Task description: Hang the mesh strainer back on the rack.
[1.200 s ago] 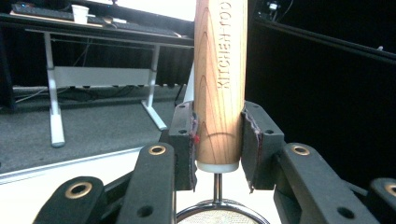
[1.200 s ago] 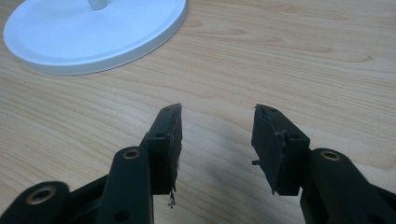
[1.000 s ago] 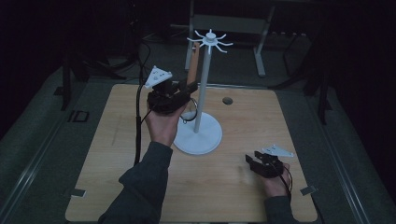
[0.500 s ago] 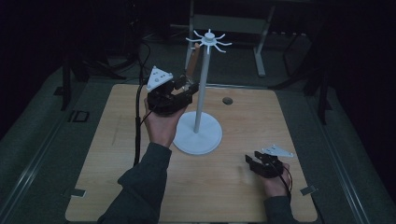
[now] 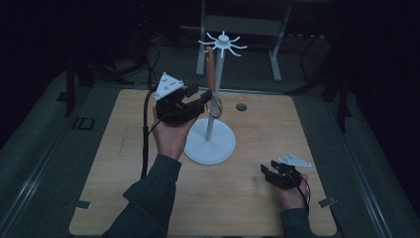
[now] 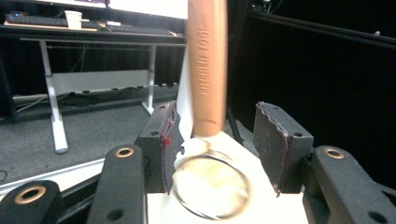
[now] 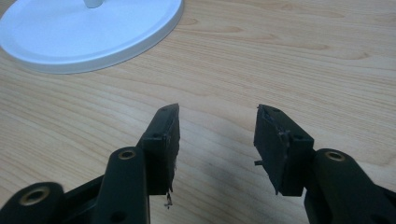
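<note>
— How does the whole thing sit on the surface [image 5: 124,163]?

— The white rack [image 5: 210,144] stands mid-surface, its post upright. A utensil with a tan handle [image 6: 207,65] hangs from the spoked top, long axis vertical, its wire ring [image 6: 210,186] at the bottom.

— And the hand-held grippers?

— The left hand-held gripper [image 5: 200,96] is level with the ring — its jaws have just been opening and now stand apart on either side of it, pads clear. The right hand-held gripper [image 5: 270,171] rests wide and empty, well apart near the front edge, so the left is far nearer.
</note>
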Tool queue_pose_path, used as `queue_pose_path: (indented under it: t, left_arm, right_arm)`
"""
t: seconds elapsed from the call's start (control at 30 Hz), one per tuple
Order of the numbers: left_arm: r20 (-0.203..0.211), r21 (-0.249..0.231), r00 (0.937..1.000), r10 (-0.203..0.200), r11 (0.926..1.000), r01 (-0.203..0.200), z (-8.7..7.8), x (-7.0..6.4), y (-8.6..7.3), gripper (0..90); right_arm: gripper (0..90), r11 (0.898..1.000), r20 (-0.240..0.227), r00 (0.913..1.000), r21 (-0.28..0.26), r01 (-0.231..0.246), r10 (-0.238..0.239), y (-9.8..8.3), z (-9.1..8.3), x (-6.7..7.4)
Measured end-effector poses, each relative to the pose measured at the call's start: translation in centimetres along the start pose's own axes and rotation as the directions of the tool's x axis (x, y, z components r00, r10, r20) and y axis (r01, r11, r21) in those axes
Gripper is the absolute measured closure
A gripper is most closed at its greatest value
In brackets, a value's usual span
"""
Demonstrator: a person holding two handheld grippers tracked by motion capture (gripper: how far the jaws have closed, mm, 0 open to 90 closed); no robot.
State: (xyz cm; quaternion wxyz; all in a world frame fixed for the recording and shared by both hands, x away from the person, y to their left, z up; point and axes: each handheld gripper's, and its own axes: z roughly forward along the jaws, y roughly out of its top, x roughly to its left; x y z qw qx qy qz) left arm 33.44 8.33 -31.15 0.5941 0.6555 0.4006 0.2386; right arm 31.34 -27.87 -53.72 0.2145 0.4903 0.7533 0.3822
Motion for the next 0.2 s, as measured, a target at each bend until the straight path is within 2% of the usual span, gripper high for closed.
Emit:
queue_pose_path:
  t: [0.2]
  left_arm:
    - [-0.001, 0.017, 1.0000, -0.002, 0.9998, 0.002, -0.02, 0.16, -0.35, 50.4]
  right_arm:
    - [49.8, 1.000, 0.008, 1.0000, -0.001, -0.006, 0.006, -0.03, -0.01, -0.17]
